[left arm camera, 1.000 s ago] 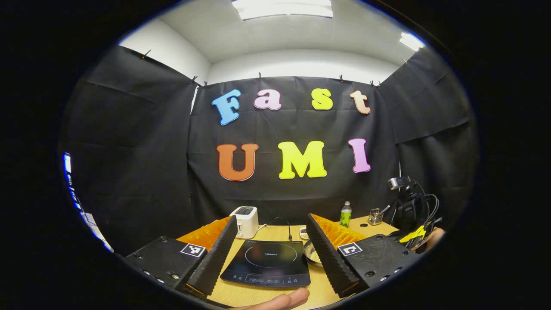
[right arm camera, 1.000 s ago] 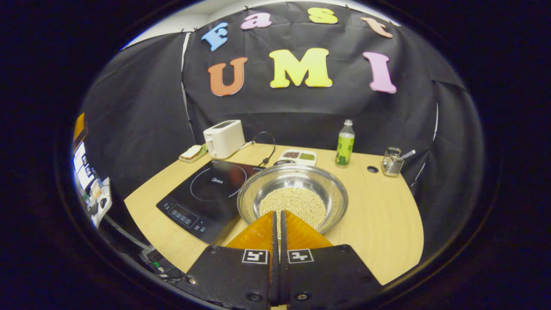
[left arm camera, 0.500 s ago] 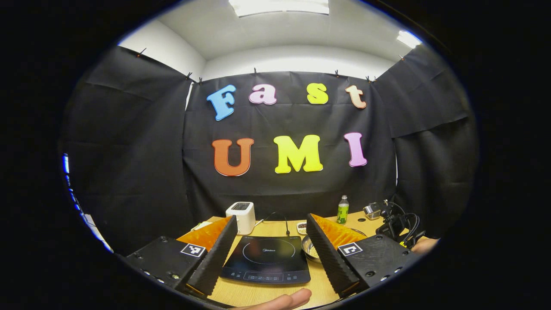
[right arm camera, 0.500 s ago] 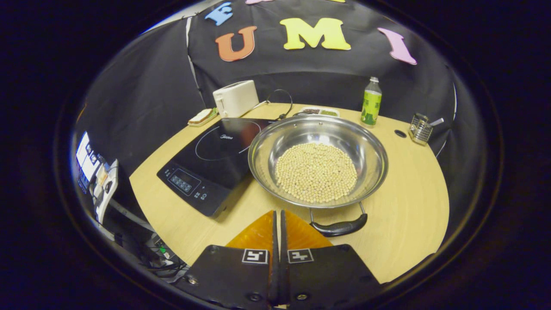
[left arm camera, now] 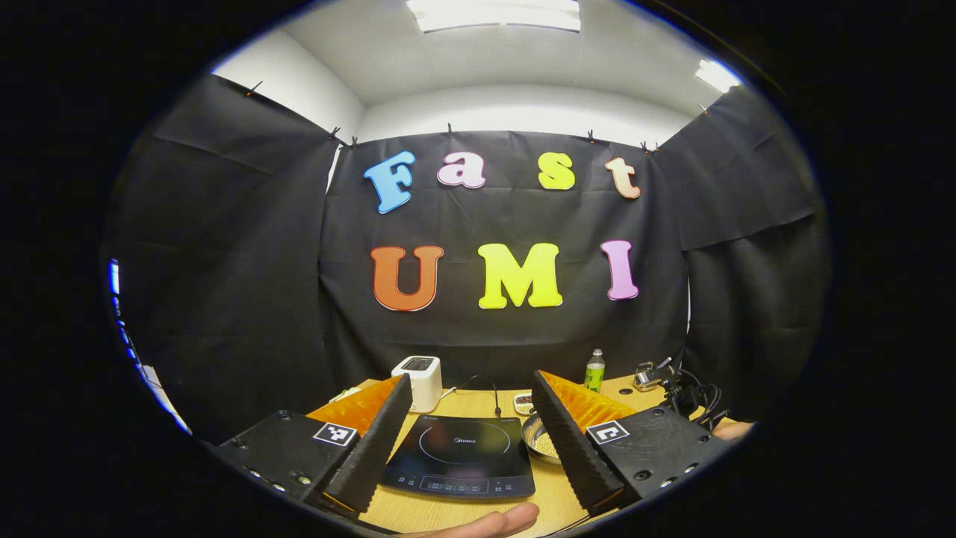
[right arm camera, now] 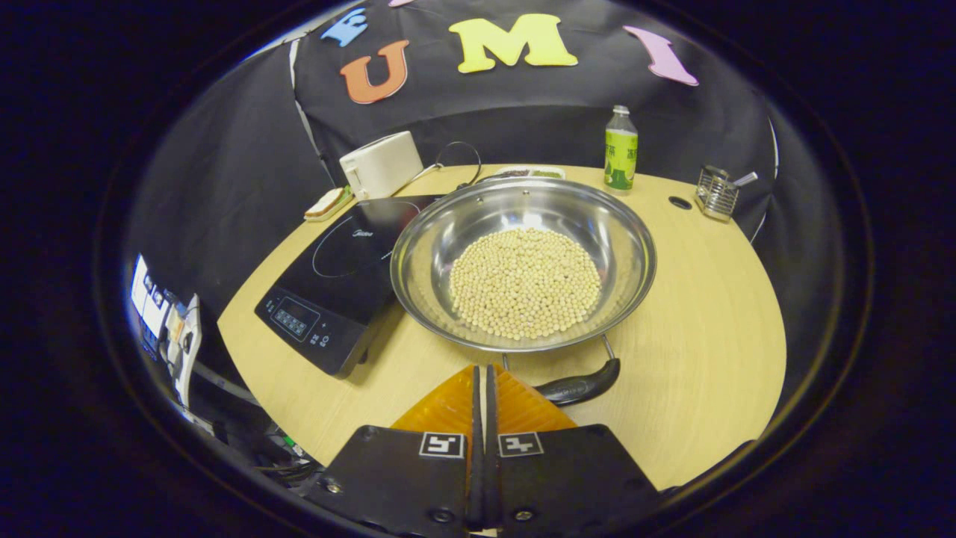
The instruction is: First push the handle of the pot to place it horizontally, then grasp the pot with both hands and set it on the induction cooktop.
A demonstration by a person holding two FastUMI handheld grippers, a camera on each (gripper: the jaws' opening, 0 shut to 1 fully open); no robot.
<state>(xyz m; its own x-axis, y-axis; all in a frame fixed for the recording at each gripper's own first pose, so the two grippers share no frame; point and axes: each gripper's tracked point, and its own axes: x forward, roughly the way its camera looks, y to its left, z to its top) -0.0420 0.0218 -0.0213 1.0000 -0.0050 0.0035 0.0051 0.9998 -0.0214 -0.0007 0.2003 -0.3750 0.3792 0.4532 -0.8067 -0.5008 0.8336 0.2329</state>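
Observation:
A wide steel pot (right arm camera: 523,261) holding pale beans rests on the wooden table, its left rim beside the black induction cooktop (right arm camera: 340,280). Its dark handle (right arm camera: 579,387) points toward me at the near edge. My right gripper (right arm camera: 482,370) is shut with nothing in it, its tips just left of that handle. In the left gripper view my left gripper (left arm camera: 470,388) stands open above the near table edge, with the cooktop (left arm camera: 459,459) between its fingers and the pot (left arm camera: 541,441) partly hidden behind the right finger. The other gripper (left arm camera: 683,388) shows at the right.
A white toaster (right arm camera: 381,164), a green bottle (right arm camera: 620,149), a wire holder (right arm camera: 715,193), a small dish (right arm camera: 526,172) and a sandwich plate (right arm camera: 325,203) line the table's back. A cable (right arm camera: 455,161) runs behind the cooktop. A fingertip (left arm camera: 485,519) shows at the bottom.
The right gripper drew back and rose, so the pot's whole rim and near handle came into view, then shifted slightly right. The left gripper barely moved.

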